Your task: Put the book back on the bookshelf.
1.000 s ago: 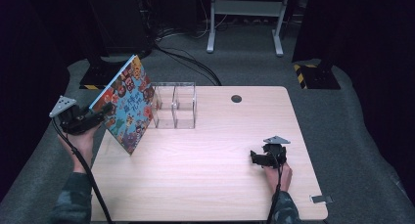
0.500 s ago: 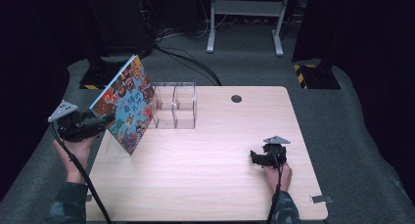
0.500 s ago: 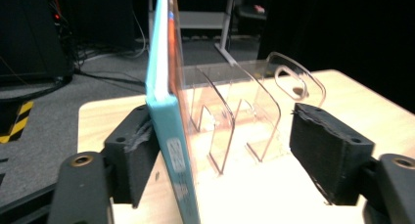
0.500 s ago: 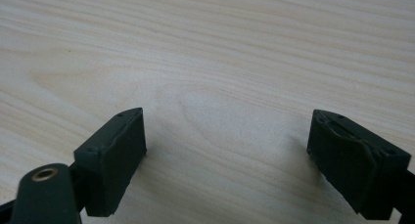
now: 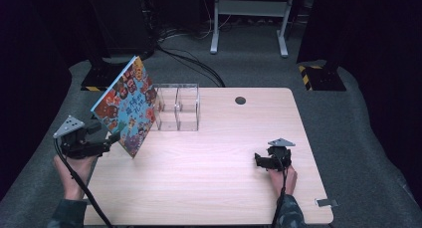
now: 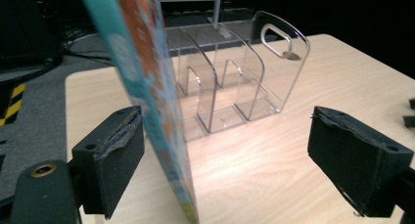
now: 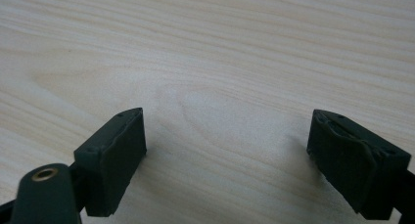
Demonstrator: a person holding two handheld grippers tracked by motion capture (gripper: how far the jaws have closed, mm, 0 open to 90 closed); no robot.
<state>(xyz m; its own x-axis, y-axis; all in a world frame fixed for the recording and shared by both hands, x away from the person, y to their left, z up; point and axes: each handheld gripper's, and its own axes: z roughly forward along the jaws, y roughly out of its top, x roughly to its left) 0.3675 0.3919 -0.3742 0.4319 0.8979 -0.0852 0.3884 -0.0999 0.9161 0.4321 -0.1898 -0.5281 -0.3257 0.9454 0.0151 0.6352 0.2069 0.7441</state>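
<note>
Standing beyond the wide-apart left gripper [image 6: 244, 160] jaws, the clear divider rack [image 6: 235, 77] holds nothing; the book [image 6: 147, 97] leans between them. Right gripper [image 7: 230, 160] jaws gape over bare table [image 7: 205, 48].

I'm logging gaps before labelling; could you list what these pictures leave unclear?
- Book: cover text too small in the high view; edge-on in the left gripper view.
- Clear rack: left end hidden behind the book, high view.
- Right gripper: jaw gap too small, high view.

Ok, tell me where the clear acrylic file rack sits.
In the high view, the clear acrylic file rack stands at the table's far left, just right of the tilted colourful picture book.
</note>
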